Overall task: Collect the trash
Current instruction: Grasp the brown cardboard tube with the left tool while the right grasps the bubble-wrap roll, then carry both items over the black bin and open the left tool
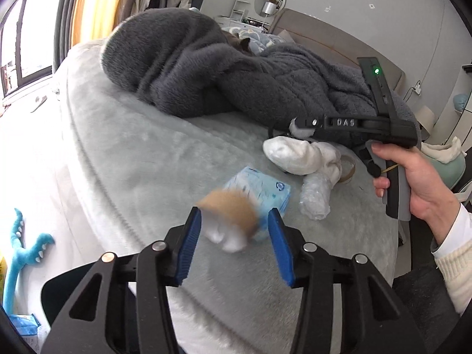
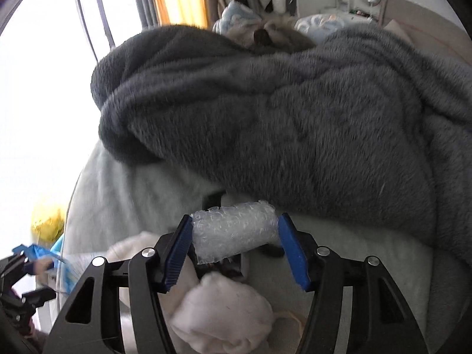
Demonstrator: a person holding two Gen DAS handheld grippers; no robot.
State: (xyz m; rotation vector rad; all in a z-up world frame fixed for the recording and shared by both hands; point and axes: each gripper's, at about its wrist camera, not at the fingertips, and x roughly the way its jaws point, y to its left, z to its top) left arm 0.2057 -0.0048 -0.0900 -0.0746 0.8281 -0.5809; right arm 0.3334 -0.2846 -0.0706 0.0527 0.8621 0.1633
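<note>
Bedroom scene: a bed (image 1: 124, 147) covered in pale grey-green plush fabric fills both views, with a heap of dark grey fleece blanket (image 1: 188, 67) lying across its far side. Bright window light washes out the left edge, beside an orange curtain (image 1: 88, 6).

Several bits of trash lie near the front of the bed. In the left wrist view, the left tool (image 1: 234, 236) points down at a brown cardboard tube (image 1: 230, 209) with white stuffing (image 1: 227, 236) at its near end. The tube sits between the blue pads; the left pad looks to be against it, but the picture is blurred and a firm pinch cannot be told. A pale blue tissue packet (image 1: 265, 188) lies just behind the tube. Further right lie a white crumpled bundle (image 1: 295, 153), a roll of bubble wrap (image 1: 314, 200) and a ring of tape (image 1: 348, 171).

A hand (image 1: 413, 183) in a cream sleeve holds the right tool (image 1: 298, 129) over the white bundle.

In the right wrist view, the right tool (image 2: 234, 247) has a roll of bubble wrap (image 2: 236, 233) lengthwise between its blue pads, both ends touching them. White crumpled material (image 2: 221, 315) lies below it.

A blue toy dinosaur (image 1: 20, 247) hangs at the bed's left side.
</note>
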